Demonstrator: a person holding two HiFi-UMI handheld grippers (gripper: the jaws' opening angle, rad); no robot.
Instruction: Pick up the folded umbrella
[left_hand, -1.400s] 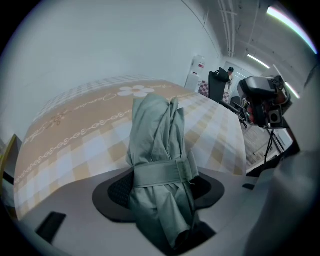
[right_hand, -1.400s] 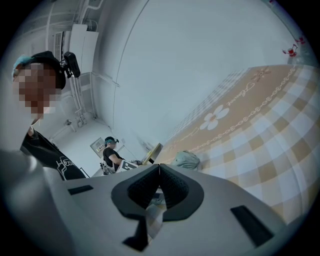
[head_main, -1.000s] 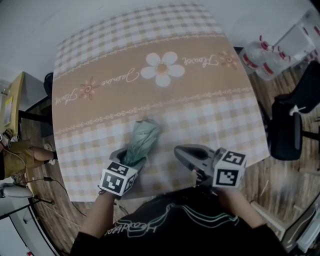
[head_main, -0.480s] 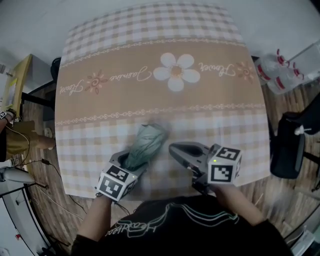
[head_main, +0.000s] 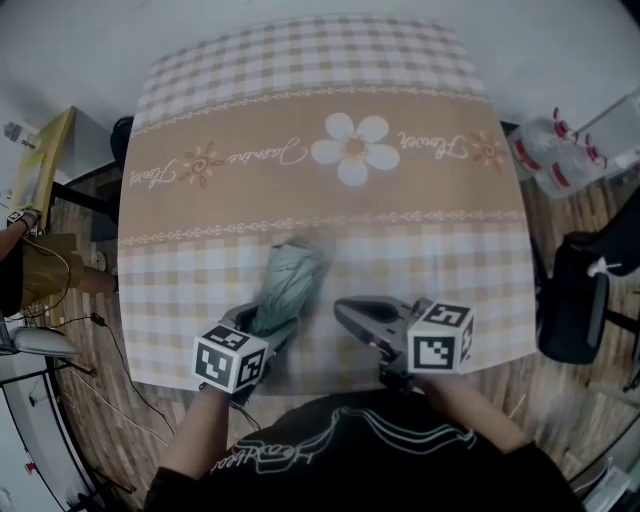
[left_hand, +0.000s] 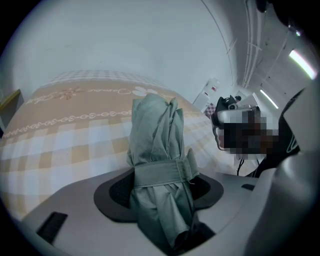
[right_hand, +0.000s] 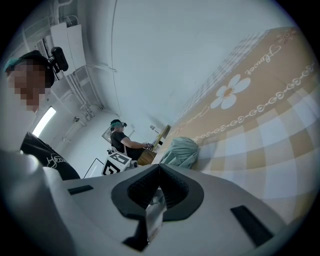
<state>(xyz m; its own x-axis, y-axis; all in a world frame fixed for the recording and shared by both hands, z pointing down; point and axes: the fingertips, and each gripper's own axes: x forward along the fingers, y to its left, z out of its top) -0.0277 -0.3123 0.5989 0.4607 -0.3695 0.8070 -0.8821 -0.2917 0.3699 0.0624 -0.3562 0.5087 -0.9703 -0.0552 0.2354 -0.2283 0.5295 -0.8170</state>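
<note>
The folded umbrella (head_main: 288, 285), pale green with a strap round its middle, lies over the near part of the checked tablecloth (head_main: 330, 200). My left gripper (head_main: 262, 325) is shut on it near the strap; in the left gripper view the umbrella (left_hand: 157, 145) fills the gap between the dark pads (left_hand: 112, 192). The right gripper (head_main: 345, 310) is just right of the umbrella, jaws shut with nothing held, pointing left along the table. The right gripper view shows the umbrella's end (right_hand: 181, 151) just beyond the closed tips of the right gripper (right_hand: 159, 167).
Water bottles (head_main: 560, 160) and a black chair (head_main: 580, 290) stand off the table's right side. A yellow board (head_main: 40, 165) and a seated person (head_main: 25, 270) are at the left. Cables lie on the wooden floor (head_main: 100, 360).
The right gripper has drifted a little left toward the umbrella. The left gripper has rolled slightly, still shut on the umbrella.
</note>
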